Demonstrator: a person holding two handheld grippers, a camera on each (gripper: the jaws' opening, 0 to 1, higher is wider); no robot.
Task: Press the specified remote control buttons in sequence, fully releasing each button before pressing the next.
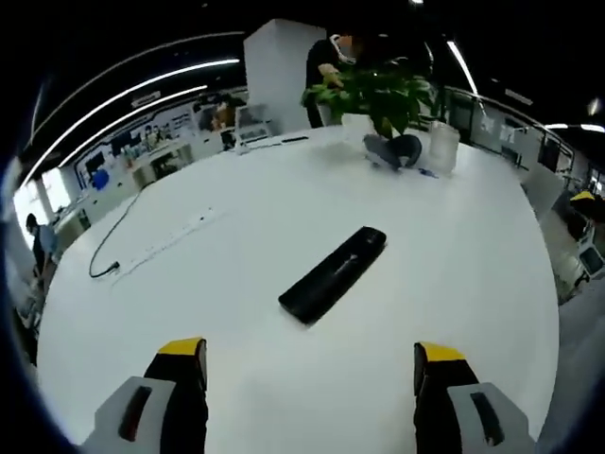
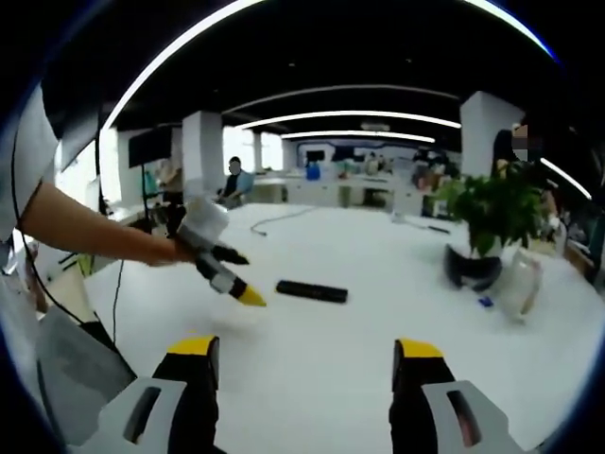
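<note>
The remote (image 1: 333,273) lies flat on the white counter (image 1: 236,236), near its middle and well clear of every edge, untouched.

Left tongs (image 1: 309,367): jaws spread wide, nothing held, above the counter just short of the remote. In the right gripper view the left tongs (image 2: 248,295) reach in from the left, held by a person's hand (image 2: 180,248), tips close beside the remote (image 2: 311,291) but apart from it.

Right tongs (image 2: 304,364): jaws spread wide, nothing held, farther back from the remote.

A potted plant (image 1: 378,95) stands toward the counter's far edge. A cable (image 1: 118,232) runs along its left side.
</note>
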